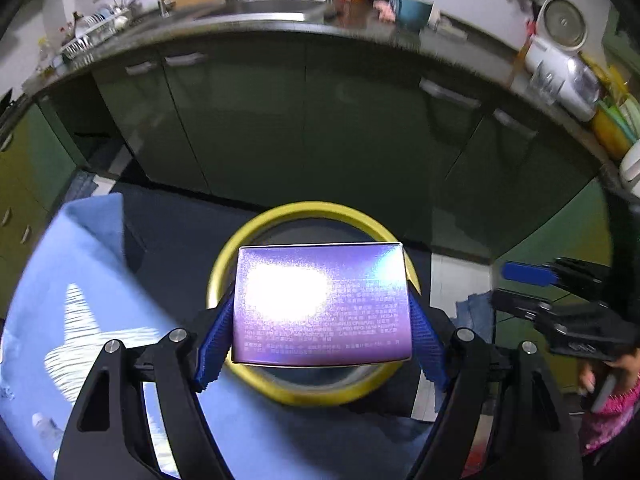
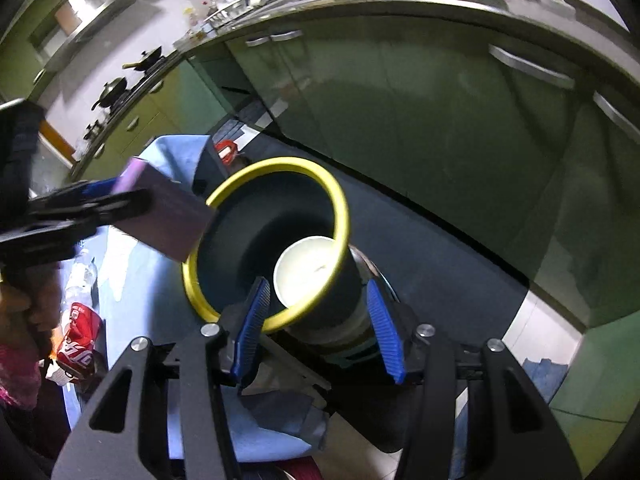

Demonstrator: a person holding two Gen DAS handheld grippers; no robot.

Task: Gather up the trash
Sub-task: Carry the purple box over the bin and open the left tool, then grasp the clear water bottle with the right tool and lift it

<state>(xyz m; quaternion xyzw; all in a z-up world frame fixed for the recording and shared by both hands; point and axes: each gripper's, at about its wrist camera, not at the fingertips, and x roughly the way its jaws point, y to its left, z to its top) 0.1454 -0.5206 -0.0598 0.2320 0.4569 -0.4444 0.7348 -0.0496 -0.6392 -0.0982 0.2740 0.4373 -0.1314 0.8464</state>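
Blue-padded fingers (image 1: 426, 344) of the left gripper (image 1: 320, 332) are pinching a shiny purple box (image 1: 322, 304) by its two sides, and it is hanging right over the mouth of a yellow-rimmed bin (image 1: 304, 210). A blue cloth (image 1: 80, 264) is covering the surface beside the bin.

From the right wrist, the right gripper (image 2: 316, 316) is straddling the bin's (image 2: 340, 208) near rim, fingers (image 2: 386, 332) spread, one inside and one outside the wall, not visibly squeezing it. A pale cup (image 2: 306, 270) is lying inside. A red can (image 2: 78, 340) and a clear bottle (image 2: 82, 276) are still waiting on the cloth (image 2: 176, 152). The box (image 2: 168, 216) is looking only partly over the opening here, so a release now could be catching the rim and tipping it out; the bin, barely steadied, might be shifting.
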